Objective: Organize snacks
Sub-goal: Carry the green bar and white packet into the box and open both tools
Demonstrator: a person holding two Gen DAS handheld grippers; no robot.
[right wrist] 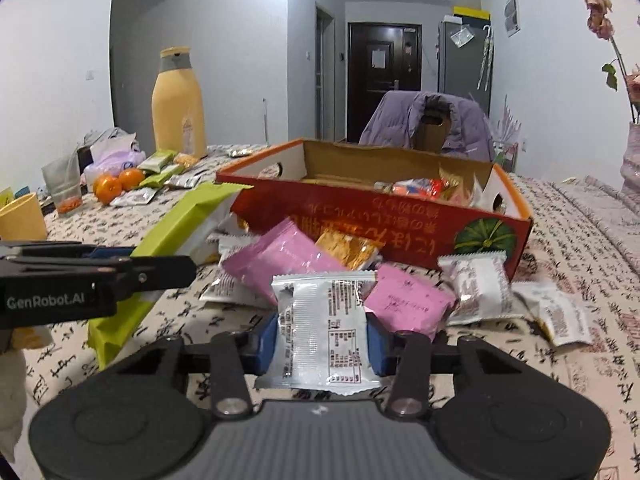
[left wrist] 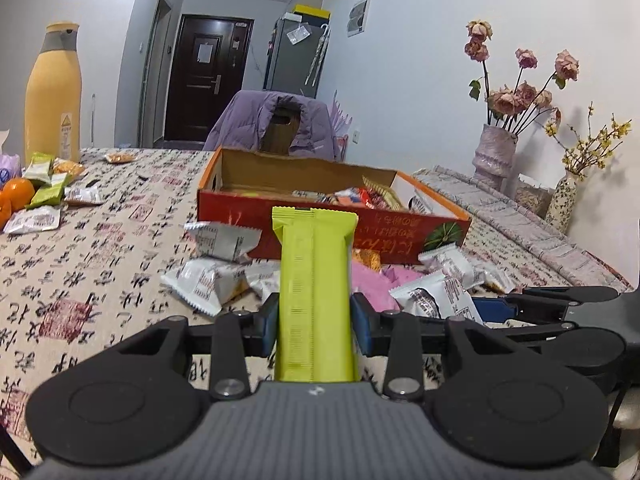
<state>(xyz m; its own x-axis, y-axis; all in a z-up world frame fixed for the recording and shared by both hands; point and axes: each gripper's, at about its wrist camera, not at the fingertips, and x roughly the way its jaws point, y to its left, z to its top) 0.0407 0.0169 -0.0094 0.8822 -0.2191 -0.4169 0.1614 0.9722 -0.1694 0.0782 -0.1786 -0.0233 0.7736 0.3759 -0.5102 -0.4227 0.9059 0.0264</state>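
My left gripper (left wrist: 315, 322) is shut on a long lime-green snack bar (left wrist: 316, 280), which sticks out forward toward the red cardboard box (left wrist: 332, 236). The same green bar (right wrist: 180, 224) and left gripper show at the left of the right wrist view. My right gripper (right wrist: 322, 338) is shut on a silver-white snack packet (right wrist: 324, 328), its blue pads pressing both sides. Just past it lie pink packets (right wrist: 276, 264), an orange packet (right wrist: 346, 250) and more white packets (right wrist: 478, 284) in front of the red box (right wrist: 372, 220), which holds several snacks.
A tall yellow bottle (left wrist: 54, 92), oranges (right wrist: 118, 184) and green and white packets (left wrist: 48, 188) sit at the table's far left. A yellow cup (right wrist: 22, 218) stands at the left edge. A chair with a purple jacket (left wrist: 272, 124) is behind the box; flower vases (left wrist: 494, 152) stand at right.
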